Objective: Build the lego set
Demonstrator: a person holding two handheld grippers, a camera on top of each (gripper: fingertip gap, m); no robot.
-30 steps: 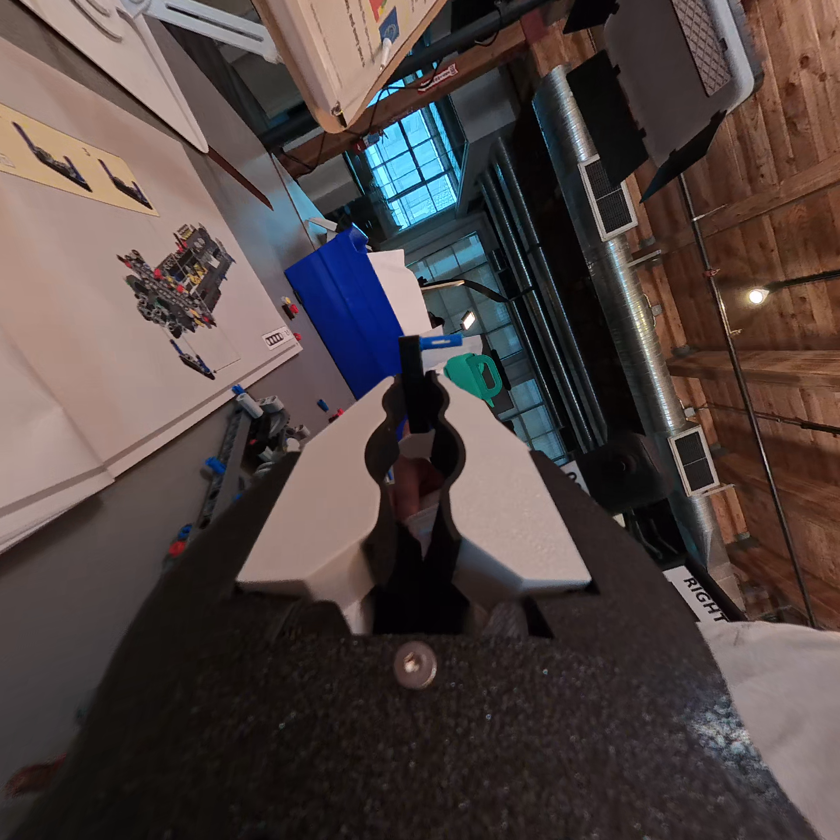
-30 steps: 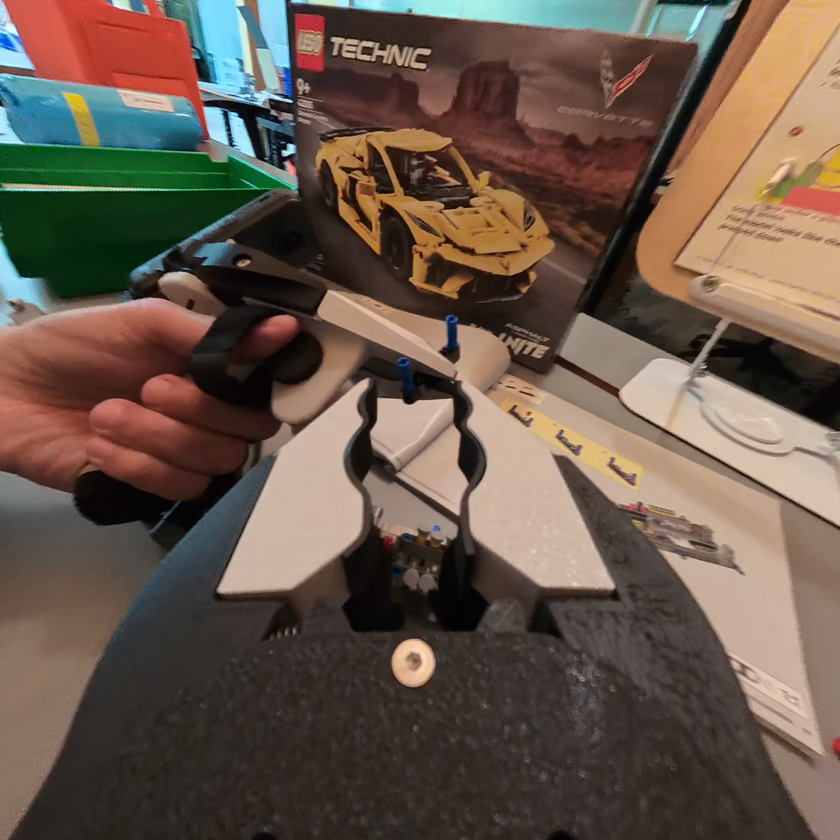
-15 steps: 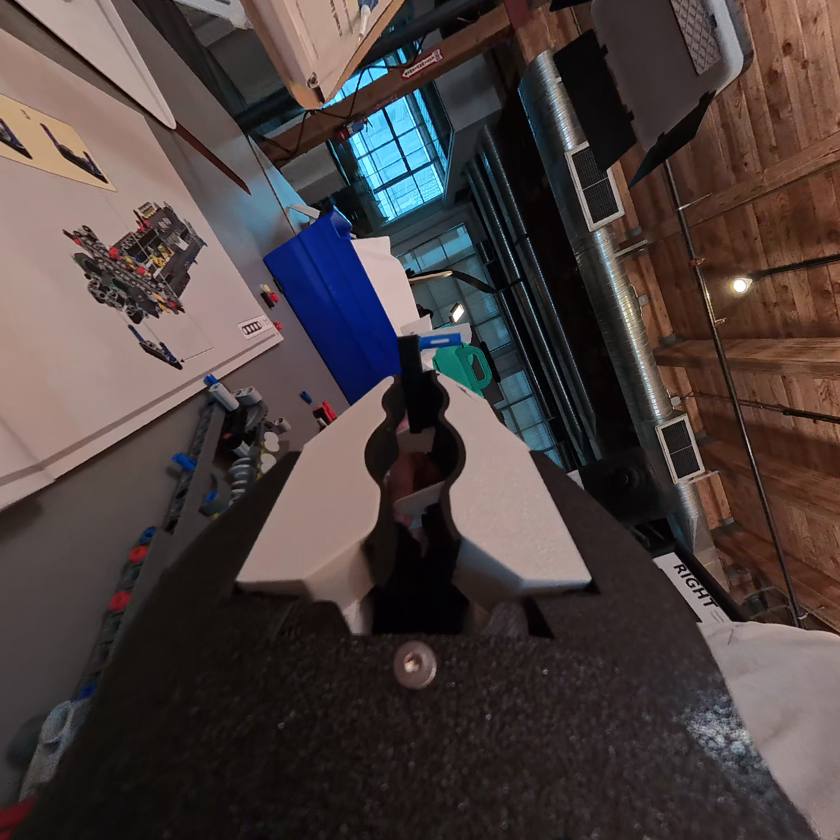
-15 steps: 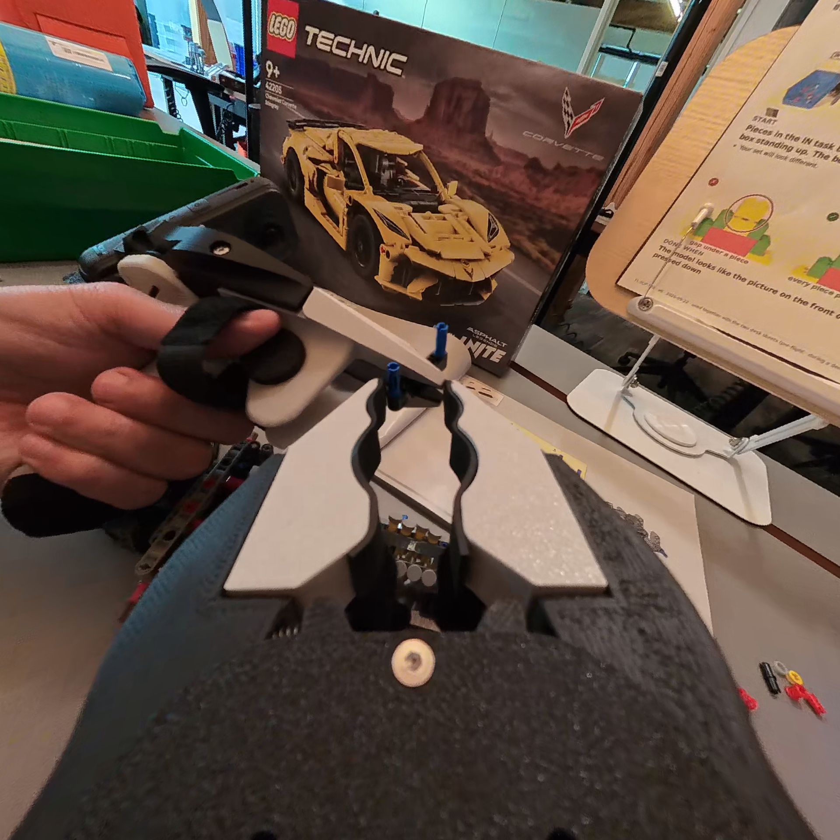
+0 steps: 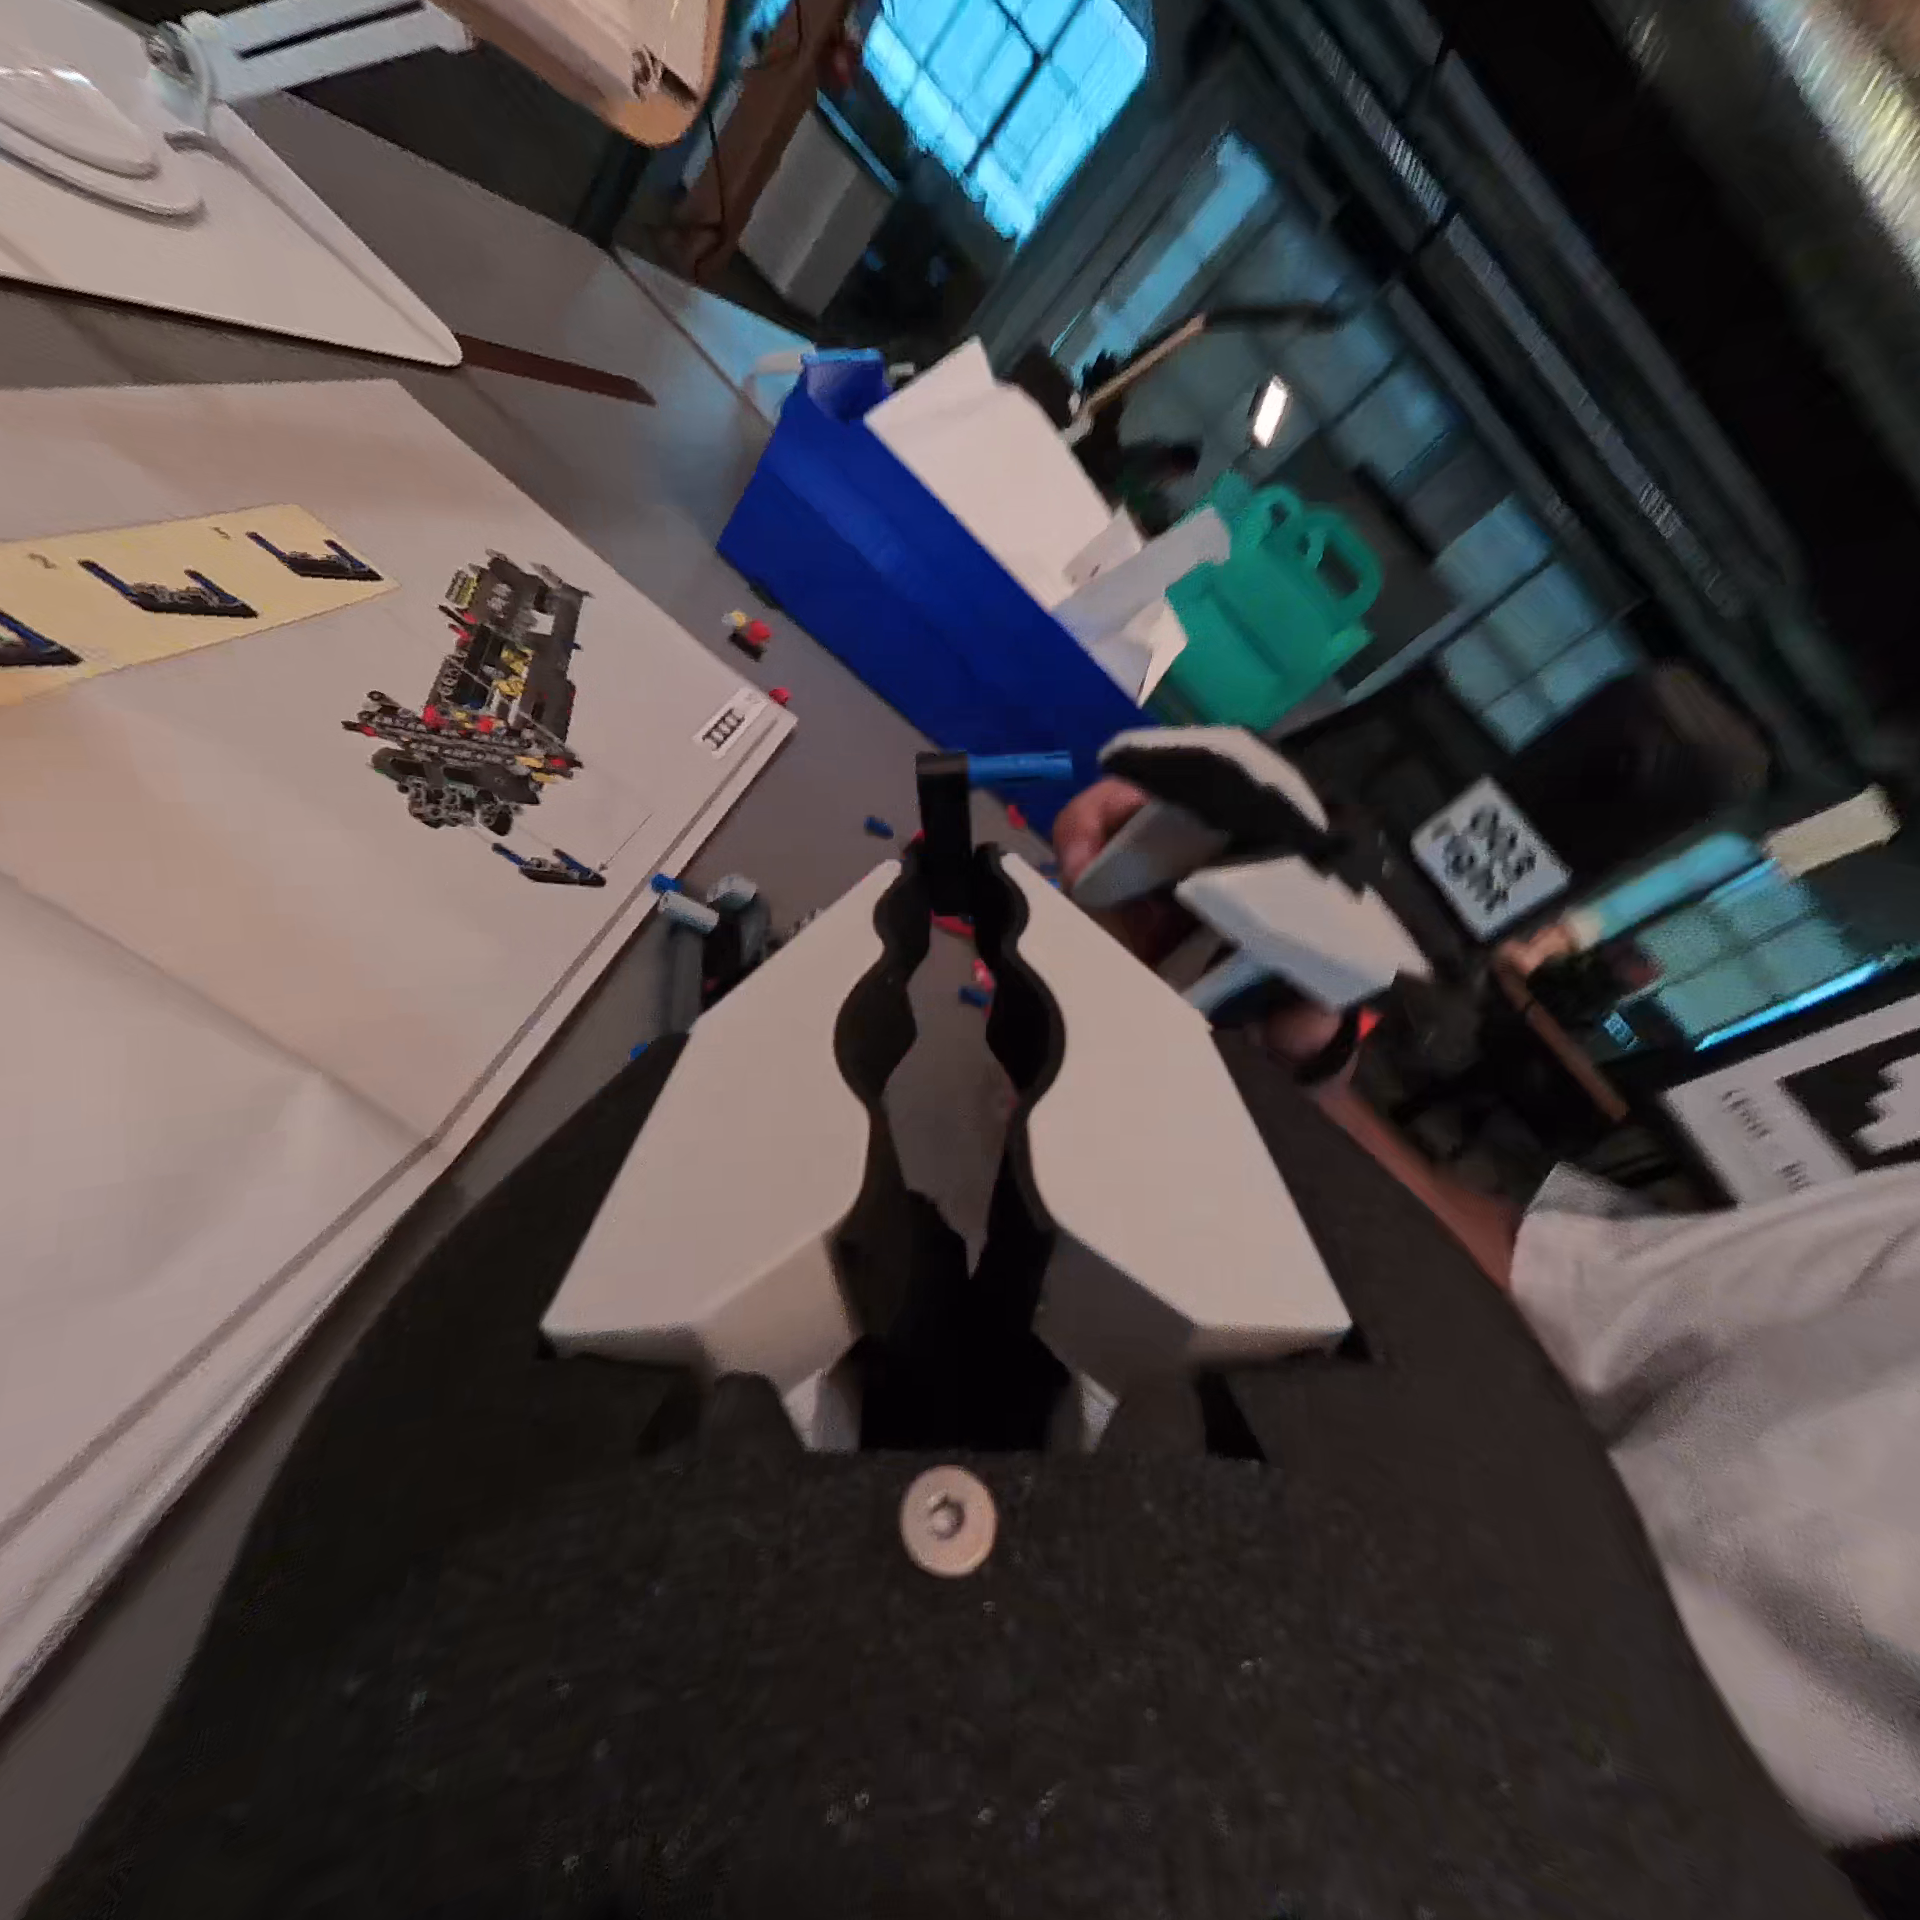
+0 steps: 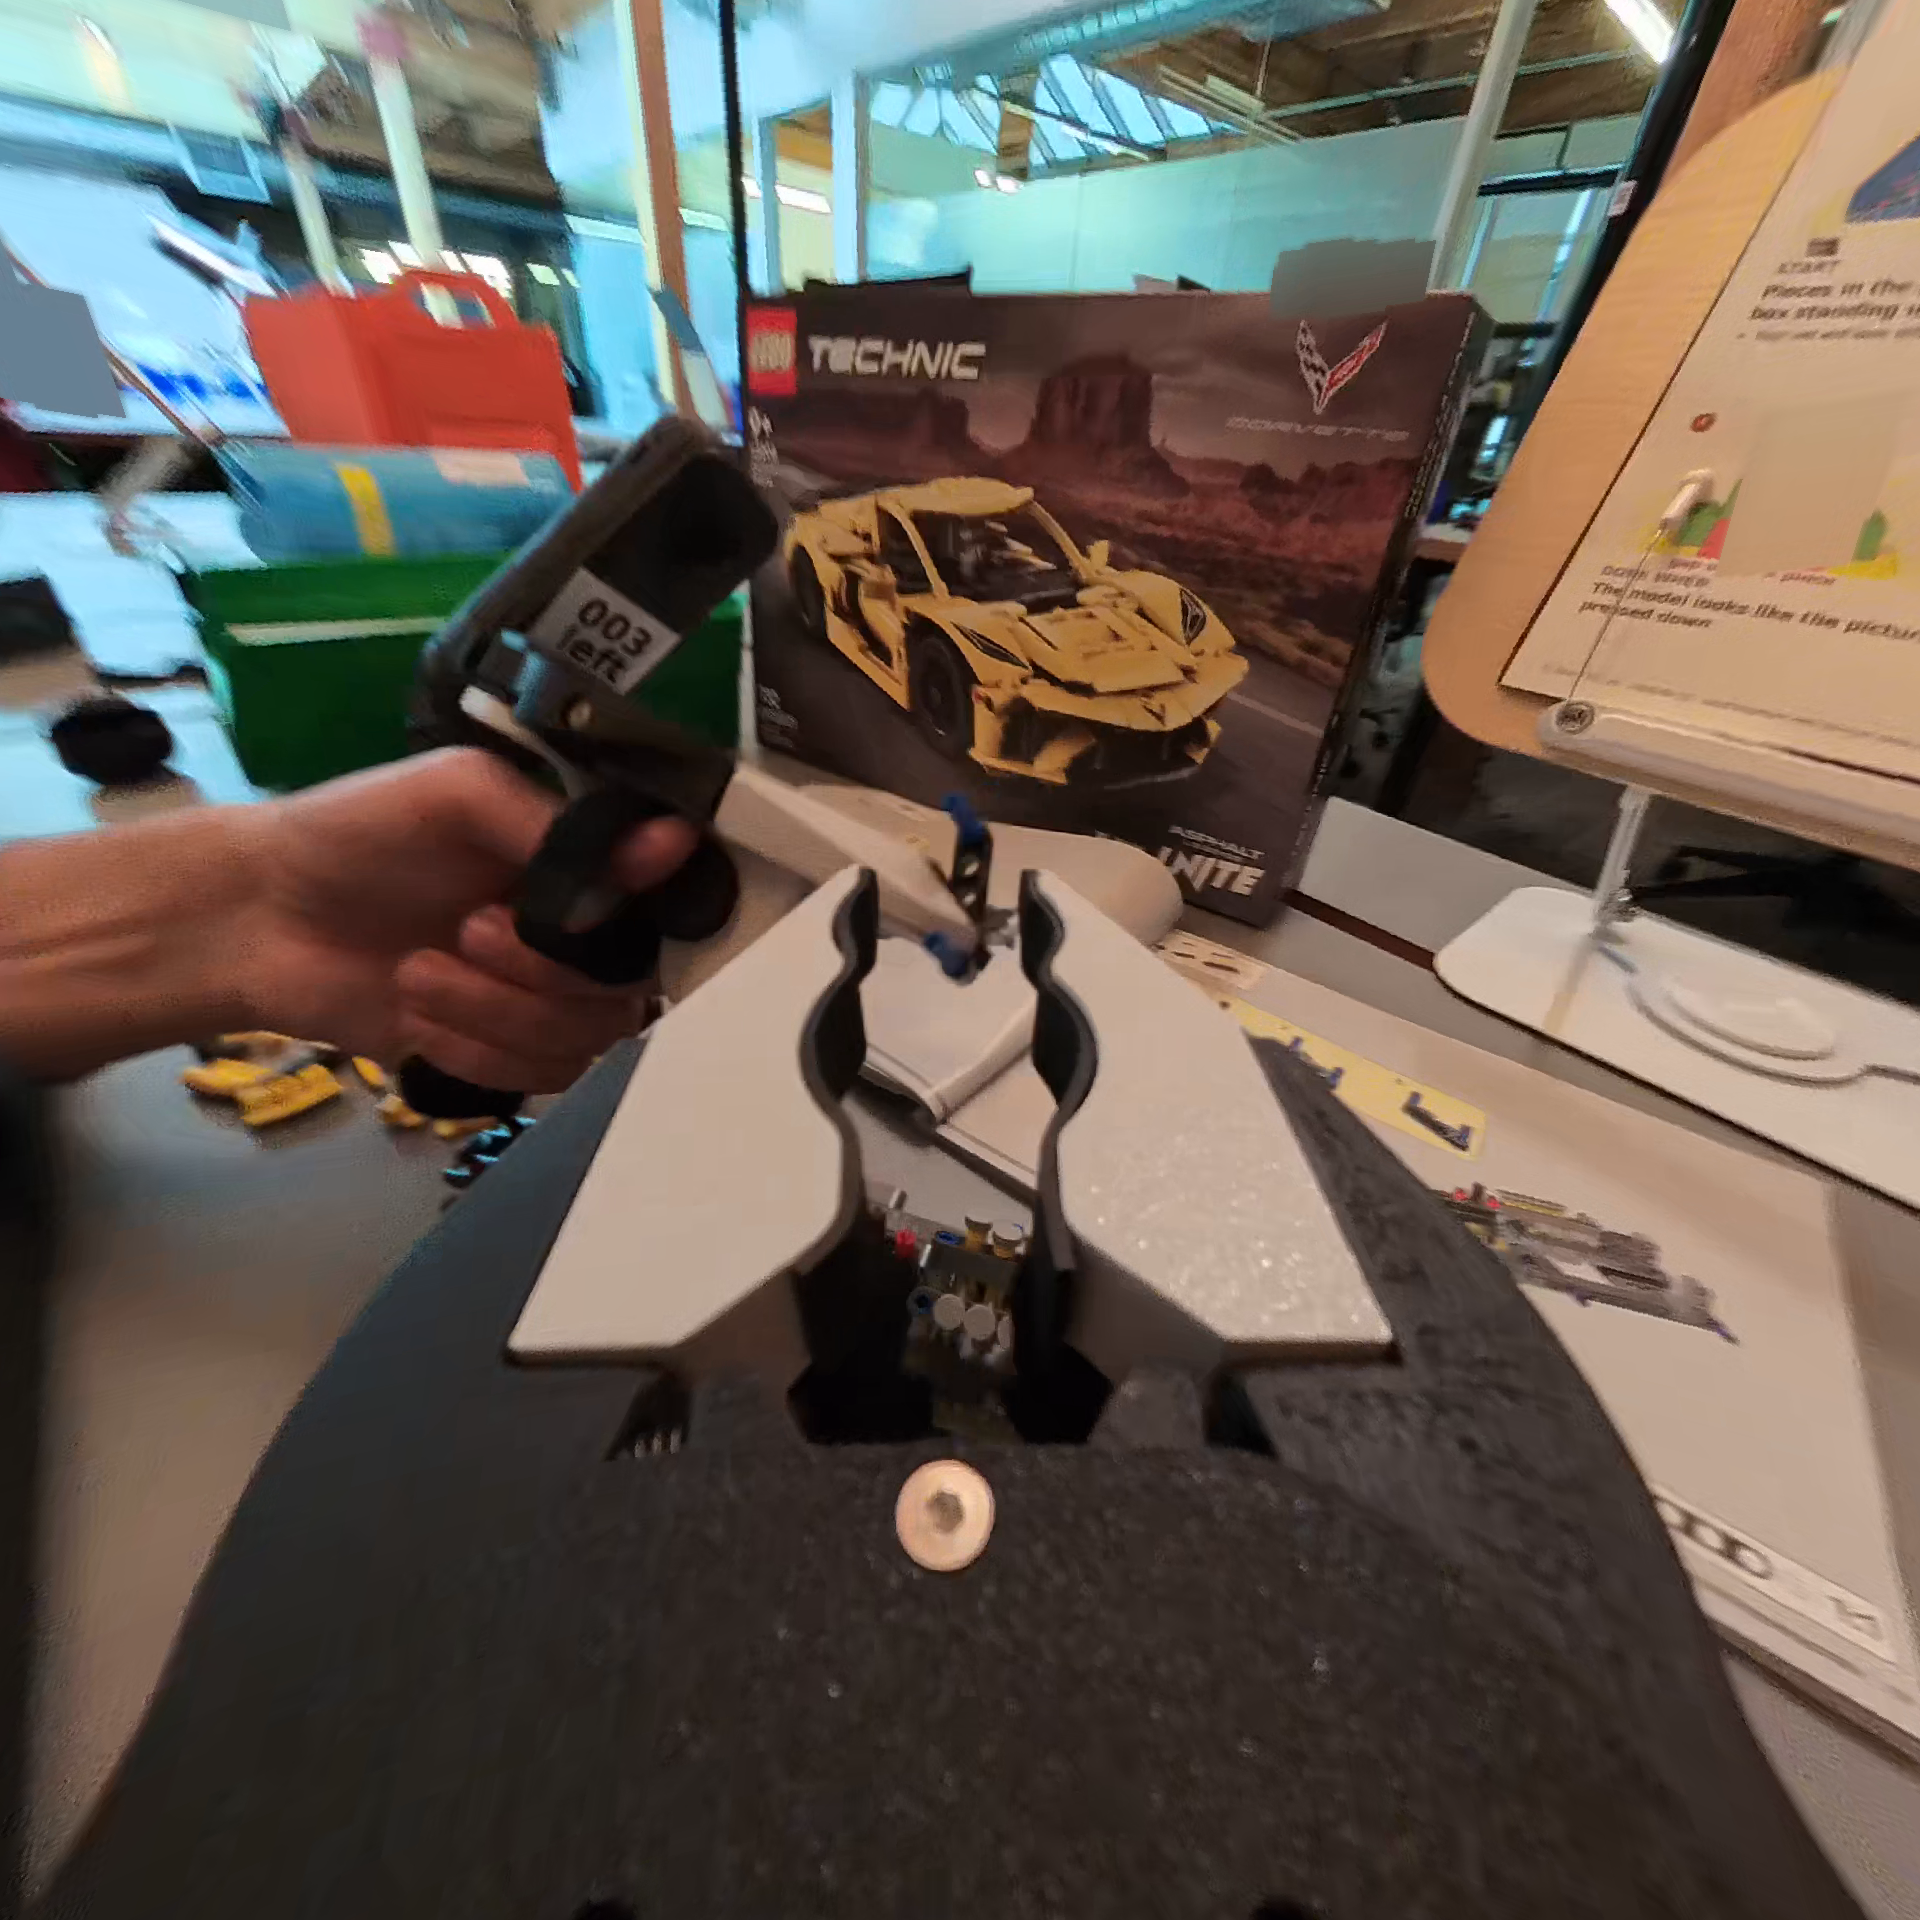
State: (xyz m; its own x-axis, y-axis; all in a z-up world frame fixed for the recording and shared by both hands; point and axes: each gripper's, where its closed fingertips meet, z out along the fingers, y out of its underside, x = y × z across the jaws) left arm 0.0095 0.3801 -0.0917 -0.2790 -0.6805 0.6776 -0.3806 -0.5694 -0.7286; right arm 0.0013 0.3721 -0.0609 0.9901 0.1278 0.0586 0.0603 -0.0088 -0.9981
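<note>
**A:** Start with the big things. Where is everything?

**B:** In the right wrist view the set's box [image 6: 1101, 603] stands at twelve o'clock, the open instruction booklet [image 6: 1558, 1278] lies at three o'clock, and loose yellow pieces [image 6: 270, 1086] sit at nine o'clock. In the left wrist view a blue bin [image 5: 894, 582] is at one o'clock, and a partly built grey assembly [image 5: 717, 925] lies on the table just past the booklet's edge.

**A:** And the claws?

**B:** The left gripper [image 5: 943, 883] is clenched on a short black beam [image 5: 942, 831], held upright, with a blue pin [image 5: 1013, 767] sticking out sideways near its top. The right gripper [image 6: 945, 914] is released and empty, jaws spread, with the beam hanging right beyond its tips.

**A:** So what's the step?

**B:** I judge it's a handover or a pin being seated. To do it well, hold the left claw steady and bring the right in square to the beam. Grip the flat faces, not the pins. Close fully before the left lets go; a piece this small twists easily.
</note>
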